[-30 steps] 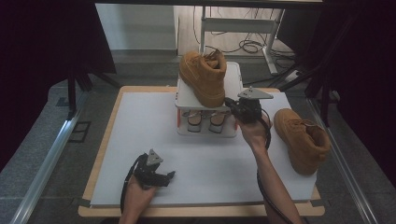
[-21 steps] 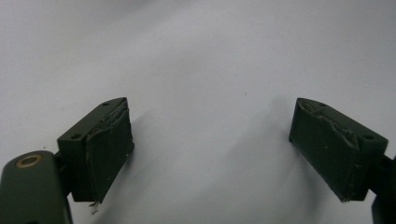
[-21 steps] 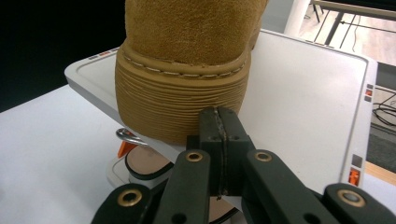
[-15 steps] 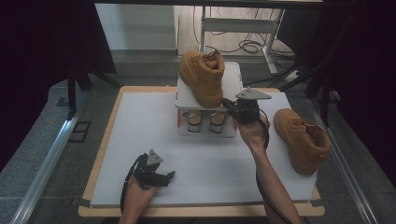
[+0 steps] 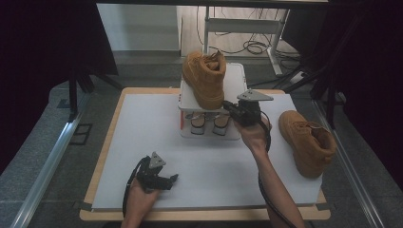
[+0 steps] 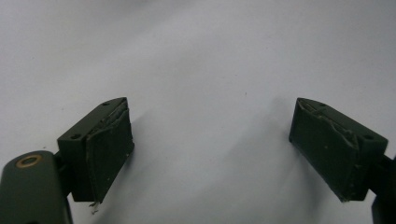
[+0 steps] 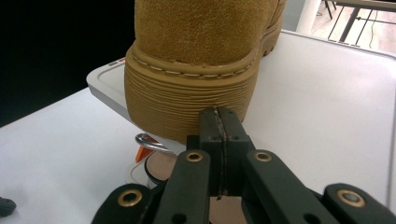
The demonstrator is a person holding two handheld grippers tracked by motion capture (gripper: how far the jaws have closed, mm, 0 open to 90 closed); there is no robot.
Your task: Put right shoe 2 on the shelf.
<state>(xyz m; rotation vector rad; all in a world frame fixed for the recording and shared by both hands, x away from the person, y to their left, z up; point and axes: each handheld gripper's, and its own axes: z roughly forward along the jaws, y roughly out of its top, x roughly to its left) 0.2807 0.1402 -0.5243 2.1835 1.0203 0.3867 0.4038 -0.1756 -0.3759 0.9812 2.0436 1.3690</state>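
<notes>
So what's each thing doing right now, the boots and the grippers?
Boot on the white stand: upright, toe overhanging the front edge.
Second boot: upright on the table, untouched.
Right gripper: shut, empty, tips at the raised boot's sole.
Left gripper: open, empty, over the table.

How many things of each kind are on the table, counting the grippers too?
Tan boots: 2, one on the white stand, one on the table
White stand: 1
Grippers: 2, left and right
Total: 5
</notes>
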